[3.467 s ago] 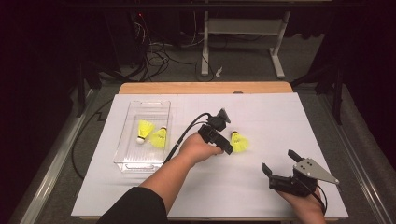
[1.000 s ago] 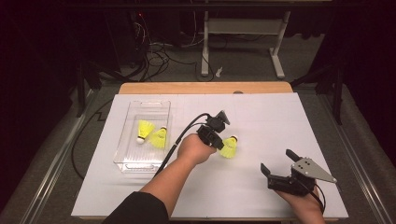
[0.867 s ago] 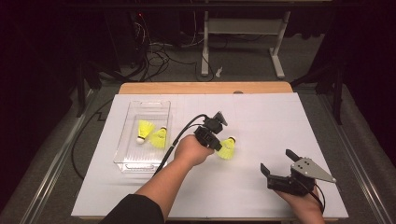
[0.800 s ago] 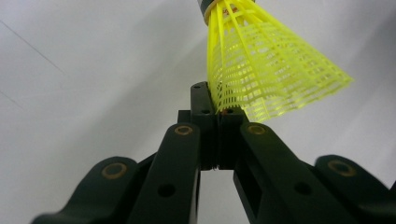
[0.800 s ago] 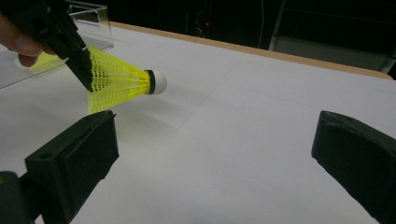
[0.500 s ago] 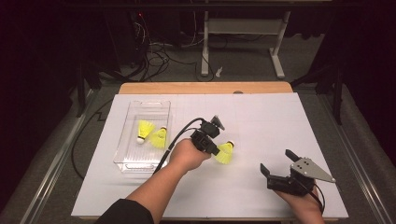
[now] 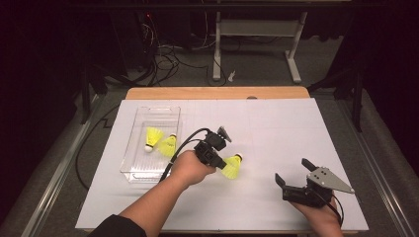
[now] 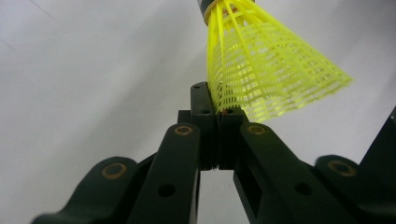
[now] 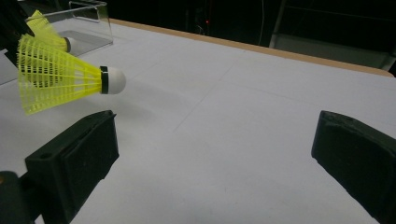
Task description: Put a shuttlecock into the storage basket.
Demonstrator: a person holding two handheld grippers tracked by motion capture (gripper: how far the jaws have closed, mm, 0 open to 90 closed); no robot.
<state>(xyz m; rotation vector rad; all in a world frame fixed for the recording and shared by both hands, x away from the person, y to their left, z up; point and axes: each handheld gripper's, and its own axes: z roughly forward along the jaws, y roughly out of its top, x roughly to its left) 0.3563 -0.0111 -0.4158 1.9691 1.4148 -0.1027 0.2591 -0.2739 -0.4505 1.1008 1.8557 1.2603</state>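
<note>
White table (image 7: 276, 123), left tool (image 7: 217, 159) pinching shuttlecock (image 7: 230, 167), cork cropped

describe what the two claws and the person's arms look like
Both are black two-jaw tools with blocky pads. The left claw trails a black cable, and brass-coloured rivets show on its linkage. The right claw carries a grey three-cornered plate. A dark sleeve covers the left upper arm.
</note>
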